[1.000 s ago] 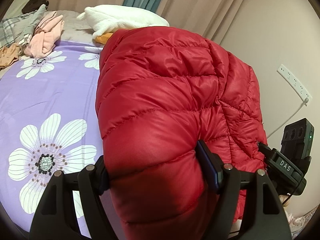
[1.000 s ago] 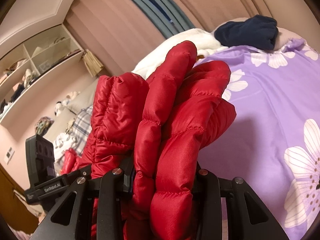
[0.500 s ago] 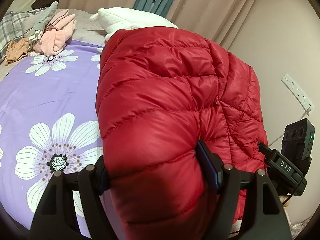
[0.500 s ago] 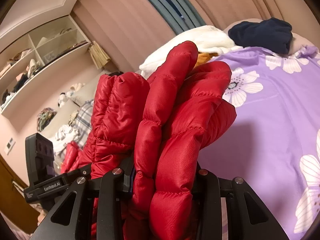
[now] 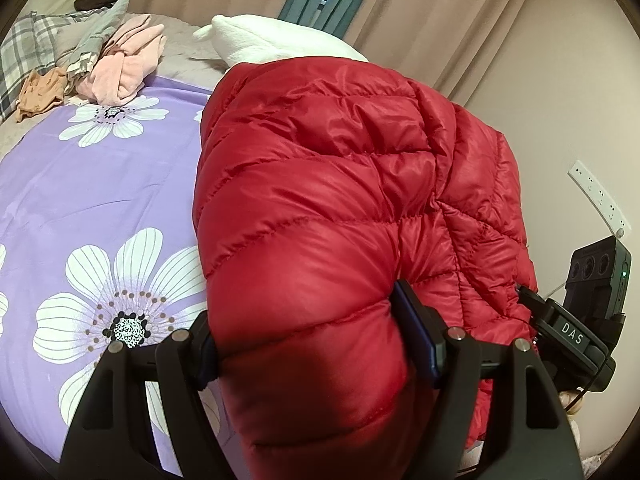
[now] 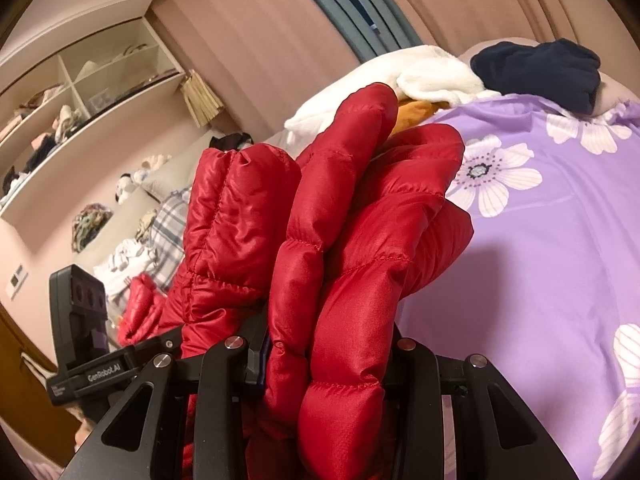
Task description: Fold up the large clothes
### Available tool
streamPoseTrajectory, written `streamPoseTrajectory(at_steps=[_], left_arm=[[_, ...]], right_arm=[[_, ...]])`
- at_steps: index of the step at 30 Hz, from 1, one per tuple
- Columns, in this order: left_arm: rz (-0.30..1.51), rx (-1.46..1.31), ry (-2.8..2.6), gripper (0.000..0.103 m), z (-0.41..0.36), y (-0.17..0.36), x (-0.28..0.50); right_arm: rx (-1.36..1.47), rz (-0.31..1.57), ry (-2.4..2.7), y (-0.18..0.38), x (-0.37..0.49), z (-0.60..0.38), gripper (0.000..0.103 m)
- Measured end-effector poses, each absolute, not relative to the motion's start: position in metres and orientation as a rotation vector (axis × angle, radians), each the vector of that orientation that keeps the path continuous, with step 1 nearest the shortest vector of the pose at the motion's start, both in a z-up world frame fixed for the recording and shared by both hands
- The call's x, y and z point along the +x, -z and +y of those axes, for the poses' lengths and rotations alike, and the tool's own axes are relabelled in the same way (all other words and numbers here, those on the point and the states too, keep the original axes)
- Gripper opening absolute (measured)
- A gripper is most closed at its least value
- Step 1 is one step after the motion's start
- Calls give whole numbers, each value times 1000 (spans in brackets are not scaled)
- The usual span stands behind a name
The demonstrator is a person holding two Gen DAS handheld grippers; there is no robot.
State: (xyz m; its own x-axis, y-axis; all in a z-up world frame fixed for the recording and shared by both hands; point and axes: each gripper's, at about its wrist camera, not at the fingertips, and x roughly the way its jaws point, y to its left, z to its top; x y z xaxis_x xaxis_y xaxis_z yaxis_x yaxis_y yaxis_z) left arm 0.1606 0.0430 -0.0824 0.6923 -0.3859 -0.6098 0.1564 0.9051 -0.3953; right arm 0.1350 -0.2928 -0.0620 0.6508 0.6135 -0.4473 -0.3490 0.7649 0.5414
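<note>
My left gripper [image 5: 308, 348] and right gripper [image 6: 328, 344] each clamp a bunched fold of the red down jacket [image 5: 340, 208], held above the purple floral bed cover [image 5: 100, 200] (its near edge) so it hangs straight for folding.

Matte black left gripper [image 5: 316, 356] and right gripper [image 6: 328, 354] — silver screws, blue pads, white "DAS" and "GenRobot.AI" lettering.

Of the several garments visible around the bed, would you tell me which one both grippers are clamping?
The red puffer jacket: the left gripper and right gripper each pinch it, while the pink garment and navy garment lie untouched on the bed.
</note>
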Motion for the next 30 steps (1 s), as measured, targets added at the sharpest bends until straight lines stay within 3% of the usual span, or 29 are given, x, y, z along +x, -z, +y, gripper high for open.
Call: streamPoseTrajectory(at_steps=[30], left_arm=[[806,-384,252,74,41,86,158]], right_arm=[[418,713,-579,75,163,-258,38]])
